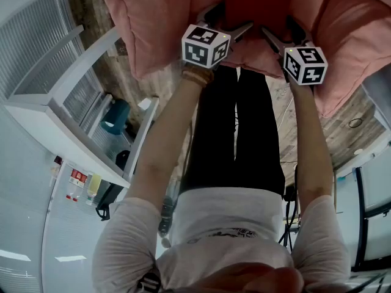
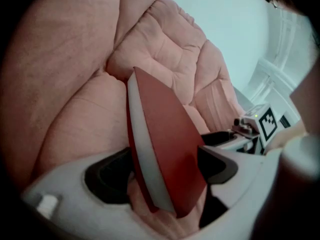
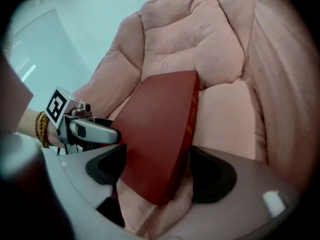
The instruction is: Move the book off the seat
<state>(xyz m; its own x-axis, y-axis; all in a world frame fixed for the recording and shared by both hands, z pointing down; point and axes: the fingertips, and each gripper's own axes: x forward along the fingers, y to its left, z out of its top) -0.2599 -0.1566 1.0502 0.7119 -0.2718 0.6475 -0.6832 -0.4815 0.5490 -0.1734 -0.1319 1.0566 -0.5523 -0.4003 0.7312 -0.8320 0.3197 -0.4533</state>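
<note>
Red book (image 2: 165,134) is located at the pink padded seat (image 2: 75,84), set on edge and tilted, with the quilted back cushions behind it. Its lower corner points down at the seat cushion, but contact there cannot be confirmed. Left claw (image 2: 162,171) is pinching the book near that corner: one pad lies against the white page edge side and the other against the red cover. Right claw (image 3: 159,171) is spread wide astride the book's other near corner. The lettered spine sits just beside one pad and the cover overlaps the other, and no firm press is evident. In the head view both claws reach side by side from the person's bare forearms to the book's near edge. A beaded bracelet (image 3: 40,129) is on the left wrist. The marker cube (image 2: 267,124) of the right claw is visible just beyond the book.
</note>
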